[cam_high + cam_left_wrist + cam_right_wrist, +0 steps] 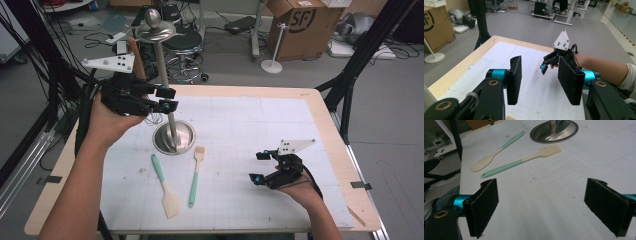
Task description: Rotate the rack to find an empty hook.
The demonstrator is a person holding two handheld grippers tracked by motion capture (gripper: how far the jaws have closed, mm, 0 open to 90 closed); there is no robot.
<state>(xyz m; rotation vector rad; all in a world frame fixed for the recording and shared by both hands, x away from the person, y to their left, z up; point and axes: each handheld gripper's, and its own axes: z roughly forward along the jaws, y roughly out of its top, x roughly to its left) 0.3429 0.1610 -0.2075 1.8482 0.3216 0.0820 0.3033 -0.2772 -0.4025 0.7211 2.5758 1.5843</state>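
Note:
A metal stand with a round base, a thin pole and a top disc stands left of the table's middle. Raised beside the pole, my left gripper is open; between its jaws there is only air. A brown wooden handle rises behind it and thin wire loops show below it. In front of the base lie a teal-handled cream spatula and a teal-handled brush. My right gripper is open and low at the front right. It faces the spatula and brush.
A white gridded mat covers the wooden table. Beyond the far edge are a stool, cables, a cardboard box and black frame legs. The stand's base lies far ahead of the right gripper.

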